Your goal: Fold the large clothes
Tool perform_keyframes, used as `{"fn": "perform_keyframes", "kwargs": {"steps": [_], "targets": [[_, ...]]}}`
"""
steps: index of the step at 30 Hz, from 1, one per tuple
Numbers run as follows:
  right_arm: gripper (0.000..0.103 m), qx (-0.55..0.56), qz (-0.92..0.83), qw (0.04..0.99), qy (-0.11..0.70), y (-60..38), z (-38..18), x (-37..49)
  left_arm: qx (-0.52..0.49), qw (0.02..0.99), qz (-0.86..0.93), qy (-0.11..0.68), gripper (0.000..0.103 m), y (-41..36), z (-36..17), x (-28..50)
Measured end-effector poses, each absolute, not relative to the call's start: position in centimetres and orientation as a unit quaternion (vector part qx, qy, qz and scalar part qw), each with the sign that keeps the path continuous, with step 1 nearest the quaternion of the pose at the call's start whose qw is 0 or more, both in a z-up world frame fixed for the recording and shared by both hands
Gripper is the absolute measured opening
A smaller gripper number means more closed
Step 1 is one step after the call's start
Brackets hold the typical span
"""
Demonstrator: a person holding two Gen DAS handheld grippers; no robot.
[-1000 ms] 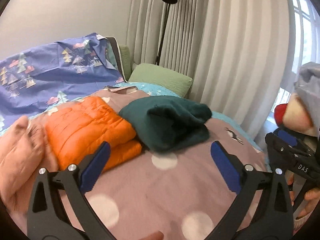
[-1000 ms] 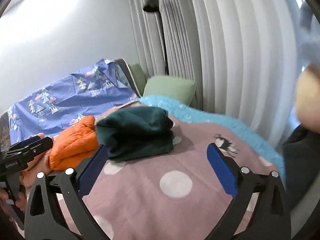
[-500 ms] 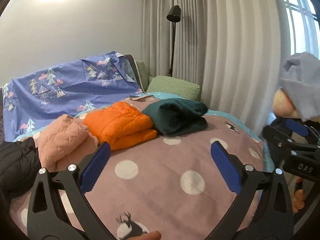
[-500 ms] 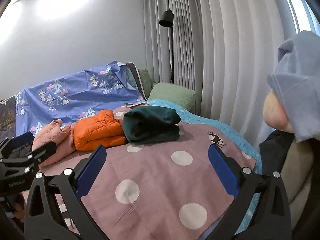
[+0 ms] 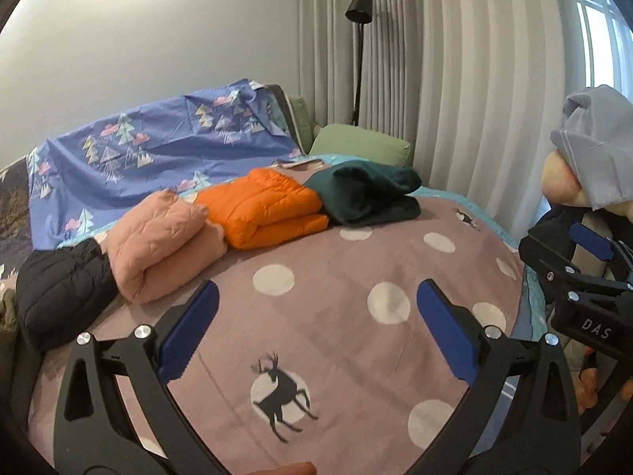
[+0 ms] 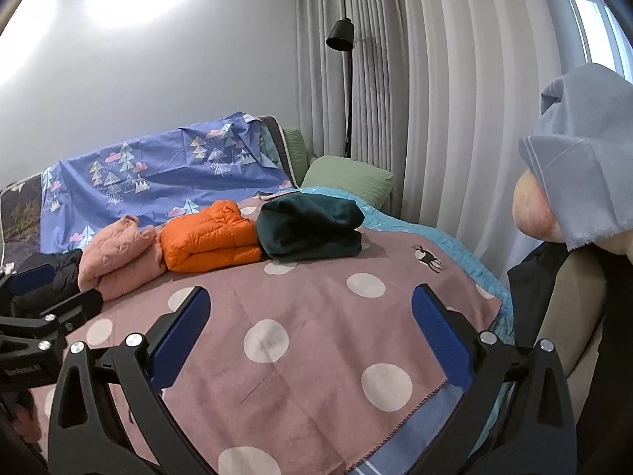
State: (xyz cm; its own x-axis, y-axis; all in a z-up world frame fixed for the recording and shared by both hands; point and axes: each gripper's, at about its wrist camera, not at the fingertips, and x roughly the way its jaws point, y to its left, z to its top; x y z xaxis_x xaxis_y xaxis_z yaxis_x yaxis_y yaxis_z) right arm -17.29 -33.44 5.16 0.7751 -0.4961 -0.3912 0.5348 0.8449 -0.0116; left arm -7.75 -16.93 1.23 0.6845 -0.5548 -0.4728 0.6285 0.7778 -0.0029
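Left wrist view has the left gripper [image 5: 312,332] hanging over the bed [image 5: 336,316] with its jaws spread wide, nothing in them. Same for the right gripper [image 6: 304,330]: wide open, empty. Along the far side sit three folded bundles touching in a row: pink jacket [image 5: 158,237], orange puffer [image 5: 265,209] and dark green garment [image 5: 368,194]. My guess is the black jacket [image 5: 59,289], bunched at the left edge beside the pink one, is next. I'd drag it onto the bare spotted cover, spread it flat, then pinch two corners together. It's crumpled, so no clear long axis; the folded ones run roughly left-right.
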Motion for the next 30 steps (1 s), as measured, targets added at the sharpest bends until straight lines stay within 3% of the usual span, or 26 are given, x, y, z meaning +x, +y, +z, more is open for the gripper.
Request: {"fn": "perform_keyframes", "kwargs": {"steps": [30], "targets": [[0.102,0.069,-0.257,0.938,0.223,-34.0,3.4,-15.0,0.089,0.909,-0.311,0.263,0.101,-17.4,-1.0,-6.2]]}}
